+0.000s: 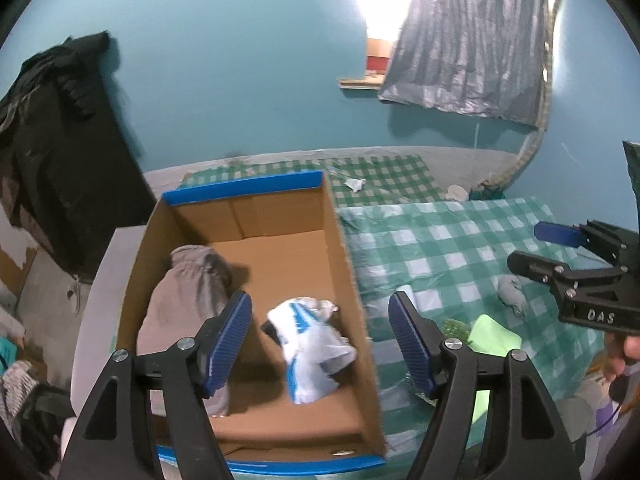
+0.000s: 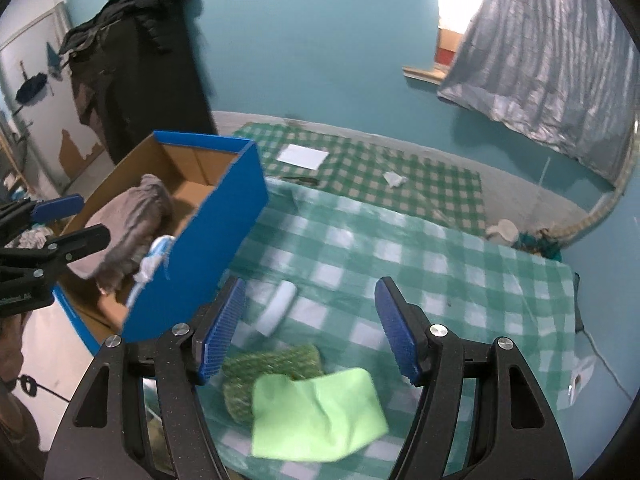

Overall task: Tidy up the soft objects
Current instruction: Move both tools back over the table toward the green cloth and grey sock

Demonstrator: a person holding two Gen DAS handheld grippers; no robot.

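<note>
Both grippers are spread apart and hold nothing. With my left gripper [image 1: 320, 344] I hover over the cardboard box [image 1: 344, 264], where a grey garment [image 1: 184, 292] lies along the left side and a white-and-blue bag [image 1: 308, 344] sits near the right wall. My right gripper [image 2: 308, 332] hangs above the green checked blanket [image 2: 440, 264], over a light green cloth [image 2: 316, 412] that partly covers a dark green knitted piece [image 2: 272, 364]. A pale roll [image 2: 278, 306] lies just beyond them, beside the box's blue side.
</note>
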